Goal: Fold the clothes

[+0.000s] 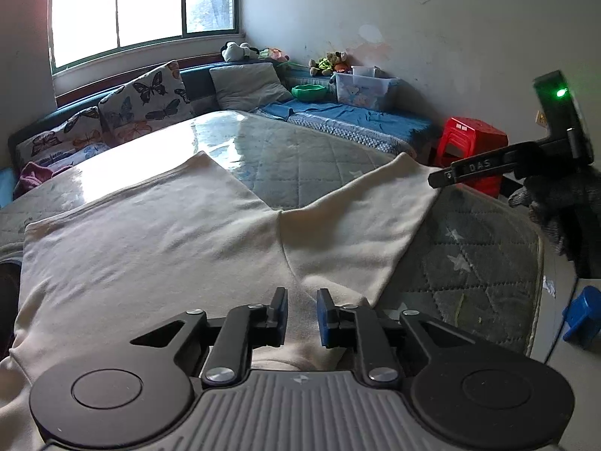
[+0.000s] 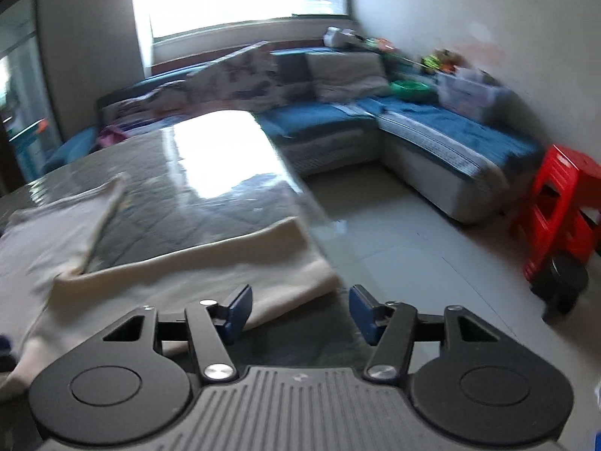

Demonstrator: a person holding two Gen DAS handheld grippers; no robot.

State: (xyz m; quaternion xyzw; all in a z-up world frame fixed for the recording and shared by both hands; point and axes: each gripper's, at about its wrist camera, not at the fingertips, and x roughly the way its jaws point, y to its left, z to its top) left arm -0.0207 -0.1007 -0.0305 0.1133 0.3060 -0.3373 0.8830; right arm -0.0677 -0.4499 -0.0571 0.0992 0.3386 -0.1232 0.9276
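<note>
A pair of cream trousers (image 1: pixel 157 248) lies spread on the quilted grey table cover (image 1: pixel 477 259), its two legs pointing away in a V. My left gripper (image 1: pixel 302 315) hovers over the waist end, jaws a narrow gap apart with nothing between them. The right gripper (image 1: pixel 450 176) shows from the side near the end of the right leg. In the blurred right wrist view the right gripper (image 2: pixel 300 312) is open wide and empty, just above the hem of the right trouser leg (image 2: pixel 233 274) at the table's corner.
A blue sofa (image 1: pixel 338 120) with butterfly pillows (image 1: pixel 142 101), a grey cushion, a clear box and toys runs behind the table. A red stool (image 2: pixel 563 203) and a black round object (image 2: pixel 559 282) stand on the tiled floor to the right. A blue object (image 1: pixel 582 315) sits low right.
</note>
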